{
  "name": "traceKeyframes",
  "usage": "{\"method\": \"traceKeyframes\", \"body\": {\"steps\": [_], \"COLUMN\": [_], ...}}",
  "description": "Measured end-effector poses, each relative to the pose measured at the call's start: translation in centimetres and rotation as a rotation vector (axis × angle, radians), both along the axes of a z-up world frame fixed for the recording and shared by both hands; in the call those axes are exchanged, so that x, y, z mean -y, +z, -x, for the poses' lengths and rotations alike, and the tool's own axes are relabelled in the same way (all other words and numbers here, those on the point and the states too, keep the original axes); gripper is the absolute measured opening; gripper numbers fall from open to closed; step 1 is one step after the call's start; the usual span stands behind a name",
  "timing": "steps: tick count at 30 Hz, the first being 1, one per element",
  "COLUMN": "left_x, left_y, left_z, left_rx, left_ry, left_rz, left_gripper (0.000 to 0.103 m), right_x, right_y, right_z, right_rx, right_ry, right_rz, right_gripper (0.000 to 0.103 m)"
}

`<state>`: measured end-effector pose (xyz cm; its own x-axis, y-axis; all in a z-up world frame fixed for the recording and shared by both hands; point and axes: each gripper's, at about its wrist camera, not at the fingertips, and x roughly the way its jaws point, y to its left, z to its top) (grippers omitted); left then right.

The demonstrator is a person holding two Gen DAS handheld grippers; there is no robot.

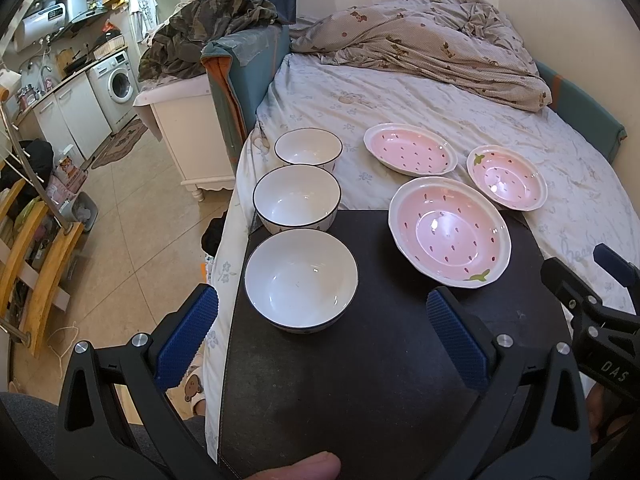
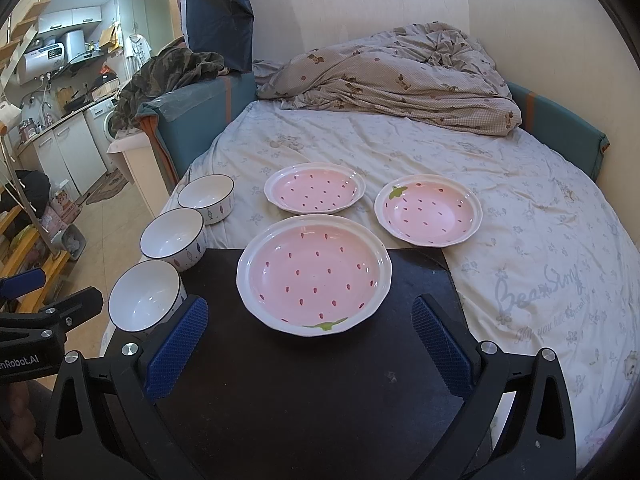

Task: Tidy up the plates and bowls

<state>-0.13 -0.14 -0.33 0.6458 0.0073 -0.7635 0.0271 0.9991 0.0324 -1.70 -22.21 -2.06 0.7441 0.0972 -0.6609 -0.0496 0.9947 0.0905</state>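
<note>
Three white bowls stand in a row along the left: the near bowl (image 1: 301,279) (image 2: 145,295) on the black board (image 1: 360,380) (image 2: 312,392), the middle bowl (image 1: 297,197) (image 2: 173,236) at its far edge, the far bowl (image 1: 308,148) (image 2: 206,197) on the bed. Three pink strawberry plates lie to the right: the large plate (image 1: 450,232) (image 2: 314,274) on the board, two smaller plates (image 1: 410,149) (image 1: 507,177) (image 2: 315,188) (image 2: 428,210) on the sheet. My left gripper (image 1: 322,312) is open, just short of the near bowl. My right gripper (image 2: 310,316) is open before the large plate.
A rumpled quilt (image 1: 440,40) (image 2: 400,76) lies at the bed's far end against the wall. The bed's left edge drops to a tiled floor (image 1: 132,220), with a white cabinet (image 1: 188,132) and a kitchen area beyond. Wooden stairs (image 1: 36,248) stand at far left.
</note>
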Motion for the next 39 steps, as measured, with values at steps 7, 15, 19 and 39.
{"method": "traceKeyframes", "body": {"steps": [7, 15, 19, 39], "left_x": [-0.1, -0.1, -0.2, -0.9], "left_y": [-0.1, -0.2, -0.1, -0.4], "left_z": [-0.1, -0.1, -0.2, -1.2], "left_rx": [-0.007, -0.024, -0.025, -0.108], "left_ry": [0.004, 0.0, 0.0, 0.031], "left_rz": [0.003, 0.011, 0.013, 0.011], "left_gripper": [0.103, 0.103, 0.103, 0.103], "right_x": [0.1, 0.0, -0.2, 1.5], "right_y": [-0.1, -0.4, -0.5, -0.5], "right_z": [0.2, -0.1, -0.1, -0.3], "right_rx": [-0.005, -0.011, -0.01, -0.049], "right_ry": [-0.001, -0.01, -0.012, -0.026], "right_rz": [-0.004, 0.003, 0.011, -0.056], "right_gripper": [0.103, 0.103, 0.103, 0.103]}}
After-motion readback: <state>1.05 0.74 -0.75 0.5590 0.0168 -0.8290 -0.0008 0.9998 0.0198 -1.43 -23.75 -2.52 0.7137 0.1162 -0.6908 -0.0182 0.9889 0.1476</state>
